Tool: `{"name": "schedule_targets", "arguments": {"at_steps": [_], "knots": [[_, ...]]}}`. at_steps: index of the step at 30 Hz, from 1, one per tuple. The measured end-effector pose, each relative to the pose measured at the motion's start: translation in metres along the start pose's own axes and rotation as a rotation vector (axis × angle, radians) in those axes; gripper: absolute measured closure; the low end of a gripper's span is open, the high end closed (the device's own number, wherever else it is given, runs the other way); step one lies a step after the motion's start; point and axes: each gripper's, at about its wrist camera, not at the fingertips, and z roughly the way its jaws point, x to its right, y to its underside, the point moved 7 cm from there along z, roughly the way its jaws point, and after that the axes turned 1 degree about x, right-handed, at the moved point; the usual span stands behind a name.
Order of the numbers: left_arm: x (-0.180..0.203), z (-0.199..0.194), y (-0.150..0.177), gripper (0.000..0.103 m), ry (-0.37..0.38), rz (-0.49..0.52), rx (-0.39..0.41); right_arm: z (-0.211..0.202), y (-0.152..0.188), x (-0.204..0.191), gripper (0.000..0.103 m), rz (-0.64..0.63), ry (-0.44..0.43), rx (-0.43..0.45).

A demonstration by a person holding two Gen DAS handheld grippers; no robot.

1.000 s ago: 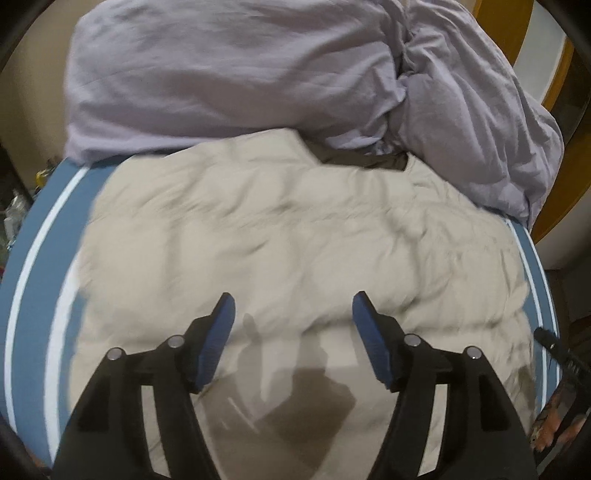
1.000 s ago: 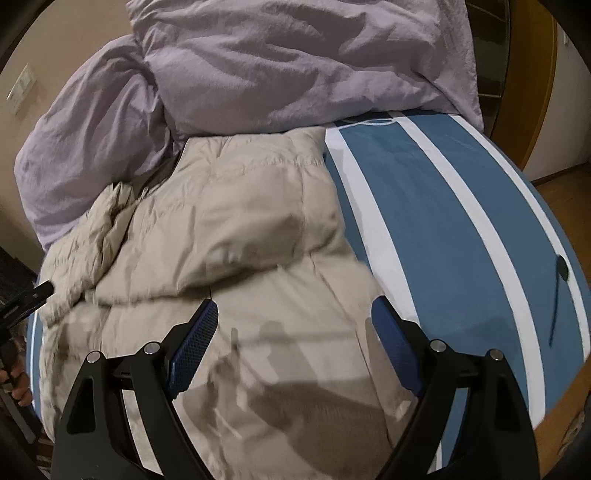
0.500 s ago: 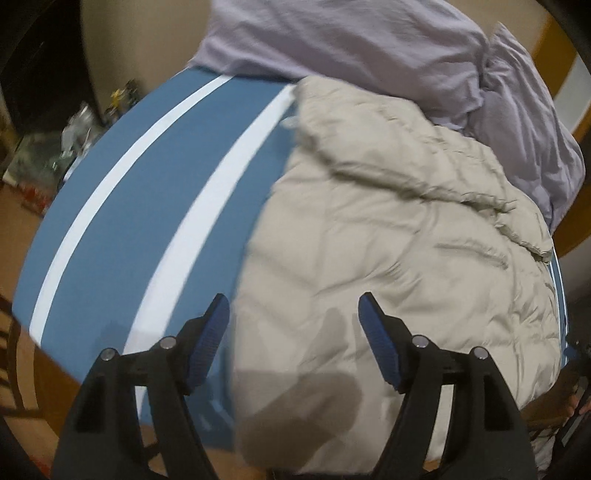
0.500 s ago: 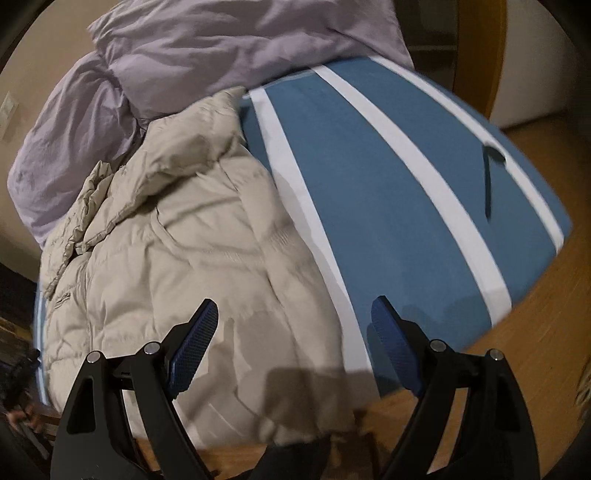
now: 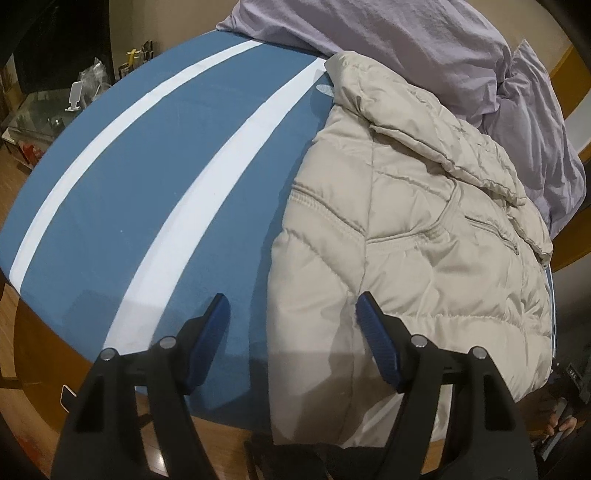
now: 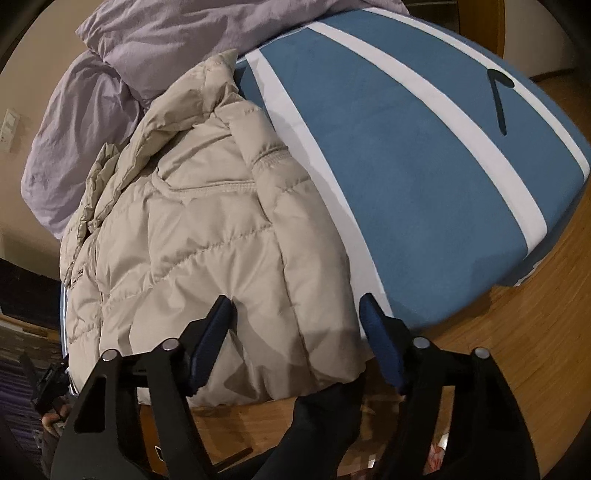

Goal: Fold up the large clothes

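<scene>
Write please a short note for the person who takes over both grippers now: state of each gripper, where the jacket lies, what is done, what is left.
Left gripper: open, over the near left corner of the beige puffer jacket, nothing held.
Right gripper: jaws closing around the near right corner, not pinching yet.
The jacket lies on the blue striped bed, hem at the near edge, collar toward the lilac duvet.
Done: sides look folded in.
Left: grip both hem corners, fold toward the collar.

The quilted jacket [image 5: 424, 258] is beige. The bed [image 5: 147, 206] is blue with white stripes. The crumpled duvet [image 5: 406, 33] is lilac.
</scene>
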Motion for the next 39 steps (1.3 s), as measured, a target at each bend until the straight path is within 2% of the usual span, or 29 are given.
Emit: {"name": "schedule_targets", "arguments": {"at_steps": [1, 4, 6, 9, 12, 15, 19, 22, 24, 25, 35, 37, 39], "knots": [[0.0, 0.0, 0.001, 0.033, 0.002, 0.001, 0.001, 0.0, 0.001, -0.002, 0.04, 0.0, -0.011, -0.004], [0.005, -0.001, 0.004, 0.048, 0.046, -0.003, -0.002, 0.001, 0.005, -0.007, 0.054, -0.011, -0.033, -0.013], [0.008, -0.001, 0.006, 0.062, 0.08, -0.014, -0.007, 0.0, 0.007, -0.009, 0.069, -0.013, -0.046, -0.013], [0.014, -0.003, 0.008, 0.073, 0.103, -0.024, 0.0, -0.004, 0.006, -0.013, 0.085, -0.008, -0.074, 0.002], [0.021, -0.007, 0.009, 0.085, 0.109, -0.005, 0.009, -0.01, 0.003, -0.018, 0.09, -0.015, -0.083, 0.032], [0.025, -0.01, 0.008, 0.089, 0.107, 0.007, 0.018, -0.016, -0.001, -0.023, 0.092, -0.016, -0.091, 0.062], [0.024, -0.012, 0.012, 0.086, 0.095, 0.006, 0.008, -0.027, -0.01, -0.03, 0.092, -0.011, -0.123, 0.108], [0.021, -0.011, 0.017, 0.075, 0.088, 0.012, -0.002, -0.033, -0.015, -0.037, 0.092, -0.021, -0.135, 0.124], [0.02, -0.01, 0.022, 0.065, 0.094, 0.001, -0.014, -0.032, -0.016, -0.039, 0.092, -0.033, -0.129, 0.119], [0.019, -0.009, 0.025, 0.063, 0.102, -0.01, -0.023, -0.031, -0.016, -0.039, 0.092, -0.037, -0.125, 0.113], [0.027, -0.009, 0.033, 0.063, 0.114, -0.011, -0.03, -0.017, -0.006, -0.023, 0.084, 0.002, -0.106, 0.042], [0.028, -0.008, 0.033, 0.063, 0.114, -0.011, -0.031, -0.015, -0.005, -0.021, 0.081, 0.008, -0.107, 0.034], [0.028, -0.008, 0.033, 0.062, 0.109, 0.0, -0.031, -0.012, -0.003, -0.018, 0.073, 0.019, -0.107, 0.023]]}}
